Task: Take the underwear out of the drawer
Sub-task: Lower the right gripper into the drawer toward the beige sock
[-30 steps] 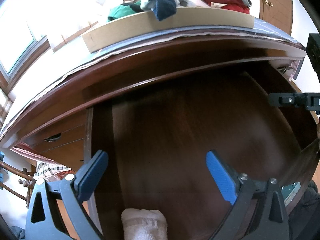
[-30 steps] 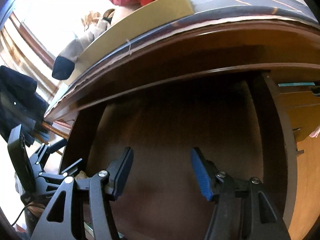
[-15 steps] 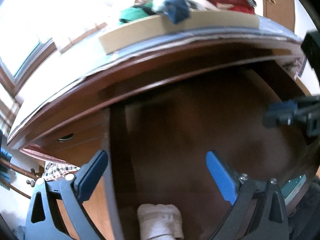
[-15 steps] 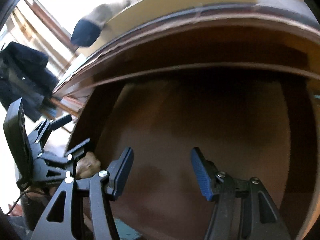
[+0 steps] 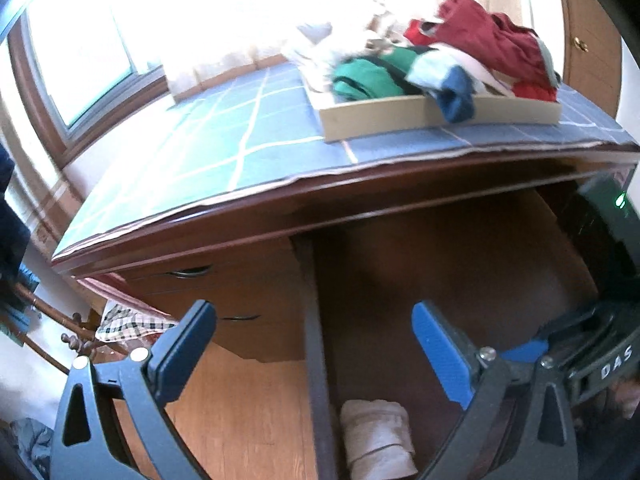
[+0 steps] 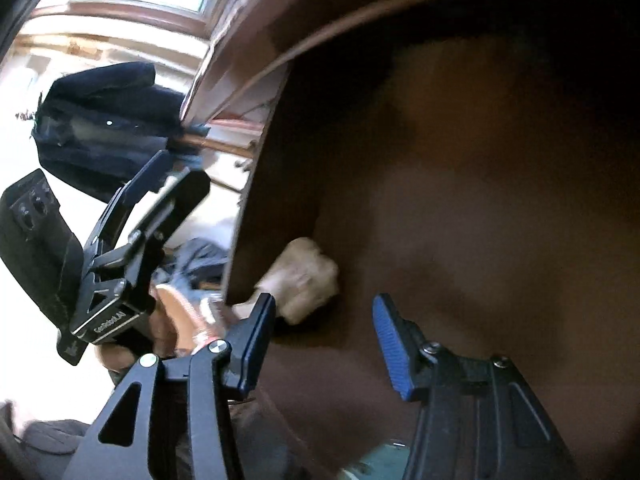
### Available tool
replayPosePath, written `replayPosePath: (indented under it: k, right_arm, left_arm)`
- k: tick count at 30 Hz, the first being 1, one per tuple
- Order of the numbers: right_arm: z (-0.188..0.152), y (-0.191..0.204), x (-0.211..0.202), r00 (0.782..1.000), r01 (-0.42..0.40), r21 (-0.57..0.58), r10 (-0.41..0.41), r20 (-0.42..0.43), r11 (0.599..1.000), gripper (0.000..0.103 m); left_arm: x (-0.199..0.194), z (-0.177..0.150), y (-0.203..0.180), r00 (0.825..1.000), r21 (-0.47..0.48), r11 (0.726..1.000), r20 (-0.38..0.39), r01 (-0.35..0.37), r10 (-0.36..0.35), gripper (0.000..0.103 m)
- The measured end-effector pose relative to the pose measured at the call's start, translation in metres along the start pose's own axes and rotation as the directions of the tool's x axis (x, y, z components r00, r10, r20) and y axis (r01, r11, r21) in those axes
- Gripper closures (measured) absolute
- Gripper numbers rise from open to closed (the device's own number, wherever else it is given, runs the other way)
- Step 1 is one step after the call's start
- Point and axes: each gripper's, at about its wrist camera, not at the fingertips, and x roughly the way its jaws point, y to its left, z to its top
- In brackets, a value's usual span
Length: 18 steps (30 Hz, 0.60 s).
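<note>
The rolled white underwear [image 6: 304,276] is lying in the drawer [image 6: 480,200] corner, just ahead-left of the right gripper [image 6: 324,344], whose empty jaws have just been closing; both pads should be brought around it first.

The drawer [image 5: 460,280] is dark brown wood with a smooth, faintly glossy finish. The rolled underwear [image 5: 378,440] in it is pale ribbed cloth, matt and soft. A blue checked cloth [image 5: 224,136] covers the dresser top. The tray [image 5: 400,114] looks like plain matt board and holds crumpled clothes [image 5: 472,48]. The floor [image 5: 240,420] is glossy light wood.
</note>
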Motion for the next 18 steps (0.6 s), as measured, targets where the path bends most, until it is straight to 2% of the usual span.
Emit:
replayPosePath:
  k: [6, 11, 18]
  right_arm:
    - [0.004, 0.013, 0.03, 0.994, -0.086, 0.027, 0.088, -0.068, 0.996, 0.049]
    - [0.005, 0.017, 0.053, 0.991, -0.056, 0.032, 0.059, -0.121, 0.998, 0.049]
    - [0.009, 0.027, 0.078, 0.986, -0.016, 0.047, 0.023, -0.166, 0.999, 0.049]
  left_arm:
    - [-0.009, 0.001, 0.015, 0.999, -0.012, 0.999, 0.019, -0.037, 0.037, 0.003]
    - [-0.014, 0.002, 0.023, 0.997, -0.017, 0.997, 0.028, -0.074, 0.074, 0.003]
    - [-0.014, 0.0, 0.024, 0.996, -0.022, 0.997, 0.027, -0.079, 0.08, 0.003]
